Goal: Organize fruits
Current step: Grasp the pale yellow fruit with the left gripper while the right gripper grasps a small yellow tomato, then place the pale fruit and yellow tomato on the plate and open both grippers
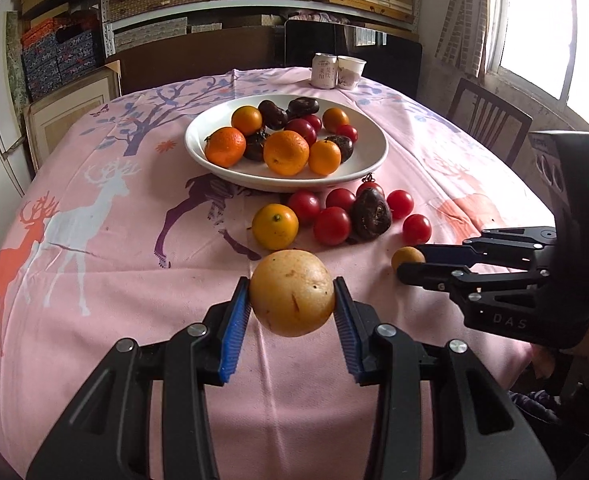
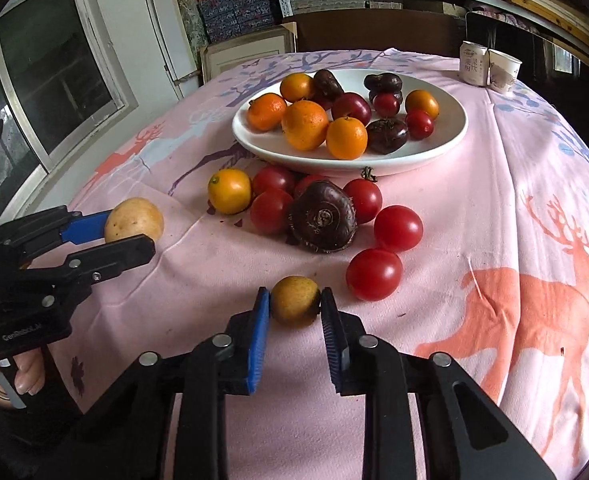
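The letters "DAS" are printed in pale grey on the black body of the right gripper (image 1: pixel 410 264), as seen from the left wrist view. On the black body of the left gripper (image 2: pixel 130 236), seen from the right wrist view, a small pale word is printed that begins with "GenRobot"; its last characters cannot be read with certainty. On the white can (image 1: pixel 323 71) at the far edge of the table, dark Chinese characters are printed in vertical columns, but they are too small to be read surely. On the paper cup (image 1: pixel 350 72) beside it only a faint drawing is seen.
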A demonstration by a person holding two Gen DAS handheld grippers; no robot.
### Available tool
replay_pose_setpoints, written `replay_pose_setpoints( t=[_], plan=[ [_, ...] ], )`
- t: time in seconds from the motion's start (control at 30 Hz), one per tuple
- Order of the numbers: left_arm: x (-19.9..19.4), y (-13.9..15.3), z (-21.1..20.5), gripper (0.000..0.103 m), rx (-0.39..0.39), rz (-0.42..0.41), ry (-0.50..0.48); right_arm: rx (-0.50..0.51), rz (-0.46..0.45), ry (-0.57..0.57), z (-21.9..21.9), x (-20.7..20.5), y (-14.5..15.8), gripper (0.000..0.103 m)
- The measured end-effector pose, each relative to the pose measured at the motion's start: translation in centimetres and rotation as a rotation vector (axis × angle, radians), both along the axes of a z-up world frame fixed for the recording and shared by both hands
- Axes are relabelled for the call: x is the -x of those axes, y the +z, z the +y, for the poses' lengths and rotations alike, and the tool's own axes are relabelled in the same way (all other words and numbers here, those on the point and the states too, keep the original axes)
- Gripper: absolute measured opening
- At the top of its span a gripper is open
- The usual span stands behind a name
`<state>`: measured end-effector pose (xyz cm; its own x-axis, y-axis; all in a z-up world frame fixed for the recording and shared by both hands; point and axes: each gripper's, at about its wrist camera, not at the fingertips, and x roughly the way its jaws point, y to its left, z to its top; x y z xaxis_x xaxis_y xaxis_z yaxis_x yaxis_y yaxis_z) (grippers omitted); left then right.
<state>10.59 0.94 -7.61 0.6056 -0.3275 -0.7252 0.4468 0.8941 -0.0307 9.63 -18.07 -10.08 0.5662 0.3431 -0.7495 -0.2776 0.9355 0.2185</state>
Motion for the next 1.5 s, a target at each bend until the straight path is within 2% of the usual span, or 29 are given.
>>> replay_pose_setpoints(
  t=[0.07,0.2,0.43,0.57,0.77,0.8,0.87,0.9,1.0,1.13,1.2,1.4,1.5],
  plan=[
    [0.0,0.2,0.1,0.04,0.006,-0.007,-0.001,0.006,-0.032,-0.005,-0.4,0.6,0.8,0.026],
    [-0.9,1.2,0.0,0.04,0.018,-0.026,-0.004,-0.048,-0.083,-0.02,-2.3,0.6,3.4,0.026],
    [-6.4,4.5,-2.1,0.04,0.035,-0.065,-0.018,-0.086,-0.109,-0.068,-5.5,-5.4,7.4,0.026],
    [-10.9,4.8,-4.3,0.04,0.015,-0.065,-0.016,-0.107,-0.082,-0.097,-6.4,-10.5,7.7,0.026],
    [-16.5,2.8,-6.8,0.04,-0.017,-0.008,-0.002,-0.101,-0.049,-0.125,-5.9,-16.8,6.2,0.026],
    [-17.2,2.6,-6.9,0.041,-0.019,0.003,0.005,-0.096,-0.049,-0.125,-5.7,-17.5,6.1,0.027],
    [-18.0,2.4,-6.6,0.044,-0.005,0.028,0.024,-0.084,-0.06,-0.135,-5.5,-18.3,6.0,0.038],
    [-17.9,2.6,-6.3,0.054,0.011,0.025,0.031,-0.085,-0.075,-0.14,-5.5,-18.1,6.2,0.046],
    [-16.3,3.8,-5.2,0.073,0.025,-0.032,0.047,-0.077,-0.099,-0.128,-5.4,-16.7,6.6,0.047],
    [-12.9,4.9,-3.7,0.077,0.02,-0.064,0.02,-0.078,-0.104,-0.113,-5.9,-13.3,6.7,0.047],
    [-10.9,4.6,-3.1,0.082,-0.013,-0.076,0.006,-0.09,-0.104,-0.109,-6.5,-10.9,6.4,0.047],
    [-7.4,0.6,-1.7,0.083,-0.126,-0.025,-0.023,-0.142,-0.075,-0.128,-7.5,-5.0,4.2,0.05],
    [-7.2,-0.9,-1.5,0.082,-0.136,0.002,-0.022,-0.153,-0.055,-0.129,-7.3,-3.2,2.9,0.05]
  ],
)
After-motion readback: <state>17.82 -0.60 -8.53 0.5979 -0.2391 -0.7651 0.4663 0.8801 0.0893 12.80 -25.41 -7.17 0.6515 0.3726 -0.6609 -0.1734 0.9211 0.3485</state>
